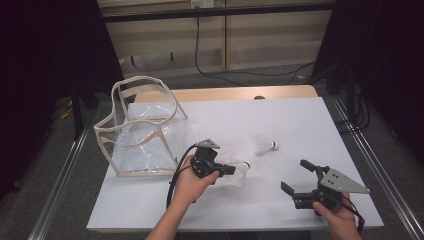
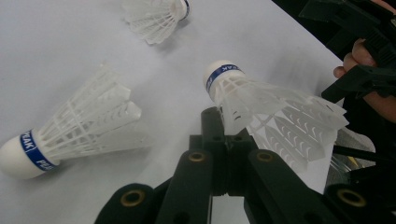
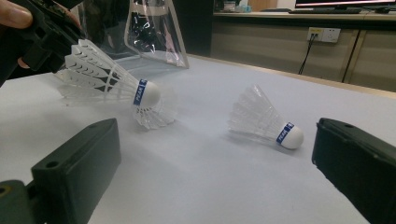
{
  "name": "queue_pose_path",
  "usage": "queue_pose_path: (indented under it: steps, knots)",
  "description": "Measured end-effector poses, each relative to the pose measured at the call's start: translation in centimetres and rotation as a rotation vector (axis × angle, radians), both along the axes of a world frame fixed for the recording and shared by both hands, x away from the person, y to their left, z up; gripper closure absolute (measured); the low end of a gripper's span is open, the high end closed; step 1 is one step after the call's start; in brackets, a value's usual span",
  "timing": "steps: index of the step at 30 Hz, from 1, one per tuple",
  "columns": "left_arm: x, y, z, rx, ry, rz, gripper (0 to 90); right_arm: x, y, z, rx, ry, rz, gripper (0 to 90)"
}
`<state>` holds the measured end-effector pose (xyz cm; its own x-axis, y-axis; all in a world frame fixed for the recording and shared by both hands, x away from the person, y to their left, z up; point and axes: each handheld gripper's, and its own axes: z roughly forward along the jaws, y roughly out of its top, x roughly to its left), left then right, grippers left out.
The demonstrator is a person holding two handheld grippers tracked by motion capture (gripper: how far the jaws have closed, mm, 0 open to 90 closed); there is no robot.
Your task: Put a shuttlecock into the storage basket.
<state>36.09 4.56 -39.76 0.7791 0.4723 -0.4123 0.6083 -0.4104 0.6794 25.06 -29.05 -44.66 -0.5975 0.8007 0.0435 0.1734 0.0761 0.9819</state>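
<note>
The left gripper (image 2: 229, 135) had its jaws clamped on the skirt of a white shuttlecock (image 2: 261, 100), holding it lifted a little above the white table (image 1: 300, 125), near the clear bag (image 1: 142, 132). A second shuttlecock (image 2: 70, 135) lay on its side just beside it, and a third (image 3: 264, 119) lay farther off. The right gripper (image 1: 300, 177) rested with its jaws wide apart, holding nothing.

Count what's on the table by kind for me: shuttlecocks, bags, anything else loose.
Shuttlecocks: 3, one held by its skirt in the left claw, that is the held one, one lying on the sheet and one farther off.
Clear bags: 1, standing open at the table's left.
Total: 4.
</note>
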Motion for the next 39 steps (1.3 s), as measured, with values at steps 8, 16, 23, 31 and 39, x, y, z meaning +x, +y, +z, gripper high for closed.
queue_pose_path:
  steps: [8, 16, 23, 31, 39]
  knots:
    - [0.4, 0.6, 0.7, 0.000, 0.007, 0.018, 90.0, 0.0, 0.0, 0.0, 0.002, 0.003, 0.000, 0.8]
    - [0.8, 0.9, 1.4, 0.014, 0.006, 0.022, 90.0, 0.0, 0.0, 0.0, 0.002, 0.002, -0.001, 0.8]
    - [1.2, 1.1, 1.7, 0.015, 0.019, 0.032, 90.0, 0.0, 0.0, 0.0, 0.001, 0.004, -0.001, 0.8]
    - [1.5, 1.3, 2.2, 0.016, 0.020, 0.040, 90.0, 0.0, 0.1, 0.0, 0.002, 0.006, 0.001, 0.8]
    - [1.7, 1.4, 2.6, 0.018, 0.021, 0.039, 90.0, 0.1, 0.1, -0.1, -0.001, 0.004, 0.001, 0.8]
